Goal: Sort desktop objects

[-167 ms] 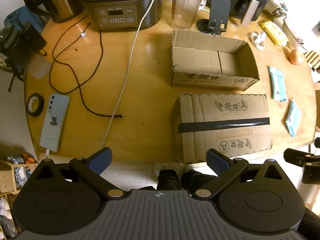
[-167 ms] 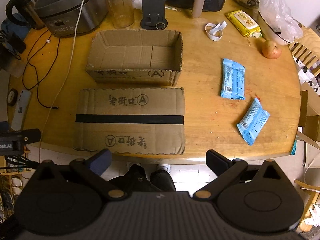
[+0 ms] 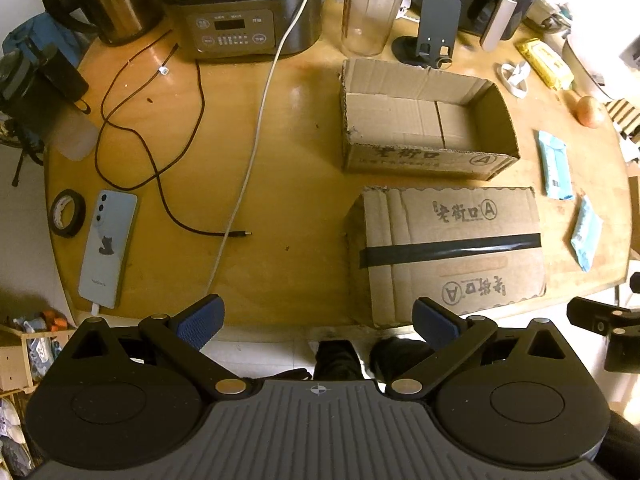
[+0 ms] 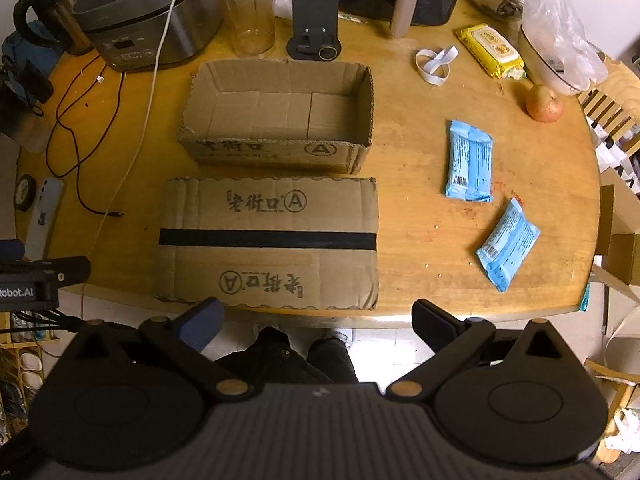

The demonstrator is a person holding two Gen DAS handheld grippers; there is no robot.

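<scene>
An open cardboard box (image 4: pixel 280 120) stands mid-table, empty; it also shows in the left wrist view (image 3: pixel 424 120). A closed taped cardboard box (image 4: pixel 268 240) lies in front of it, also in the left wrist view (image 3: pixel 448 256). Two blue snack packets (image 4: pixel 470 160) (image 4: pixel 508 244) lie to the right. A phone (image 3: pixel 106 248), a black tape roll (image 3: pixel 66 213) and a black cable (image 3: pixel 160 168) lie at the left. My left gripper (image 3: pixel 316 322) and right gripper (image 4: pixel 316 320) are both open and empty, held off the table's near edge.
A rice cooker (image 3: pixel 236 8), kettle (image 3: pixel 100 0), clear bottle (image 3: pixel 372 8), phone stand (image 4: pixel 314 20) and dark appliance stand along the back. A white cable (image 3: pixel 256 128), white strap (image 4: pixel 434 62), yellow wipes pack (image 4: pixel 490 50) and an apple (image 4: pixel 544 102) lie on the table.
</scene>
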